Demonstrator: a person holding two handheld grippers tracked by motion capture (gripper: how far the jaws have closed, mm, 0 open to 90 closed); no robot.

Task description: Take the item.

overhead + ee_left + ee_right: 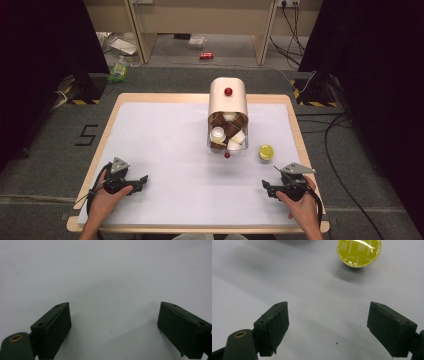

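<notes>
A cream capsule holder with a red knob on top stands at the back middle of the white mat. Its clear drawer, with a small red knob at the front, holds several brown and white capsules. A yellow capsule sits alone to the right of the drawer, foil lid up; in the right gripper view the yellow capsule lies ahead of the jaws. My left gripper rests open at the front left over bare mat. My right gripper is open at the front right, short of the capsule.
The white mat covers a wooden table with a raised rim. On the floor beyond lie a red can, cables and some packaging. Dark curtains hang at both sides.
</notes>
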